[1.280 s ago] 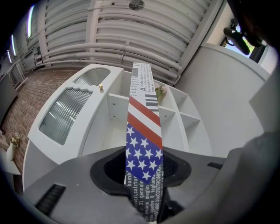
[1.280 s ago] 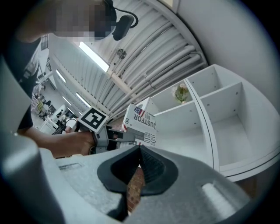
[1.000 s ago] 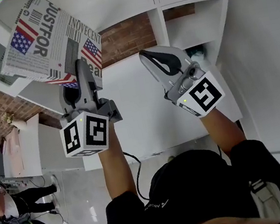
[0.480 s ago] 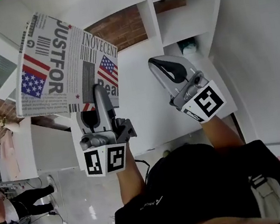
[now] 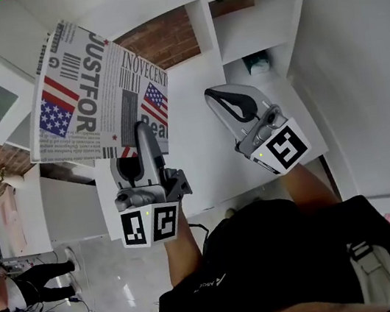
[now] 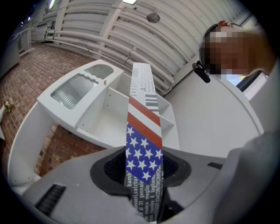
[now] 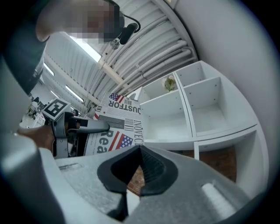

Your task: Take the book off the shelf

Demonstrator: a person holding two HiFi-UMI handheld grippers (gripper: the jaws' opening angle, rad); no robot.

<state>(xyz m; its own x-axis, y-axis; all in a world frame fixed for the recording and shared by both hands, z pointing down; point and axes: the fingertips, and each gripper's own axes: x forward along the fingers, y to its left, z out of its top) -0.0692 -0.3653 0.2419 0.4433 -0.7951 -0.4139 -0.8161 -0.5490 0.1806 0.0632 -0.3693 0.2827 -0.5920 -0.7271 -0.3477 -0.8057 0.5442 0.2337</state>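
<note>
The book [image 5: 87,96] has come lower and nearer the person, carried by the left tool [image 5: 143,132], whose jaws clamp its lower edge. It is tilted and clear of the white shelf [image 5: 250,26]. Beside it, the right tool [image 5: 216,95] is closed on nothing.

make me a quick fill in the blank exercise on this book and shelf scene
1. The left claw clamps the book, whose cover shows flags with stars and ____.
2. The right claw holds ____.
3. The shelf is coloured ____.
4. The wall behind it is made of ____.
Missing words: stripes; nothing; white; brick.
</note>
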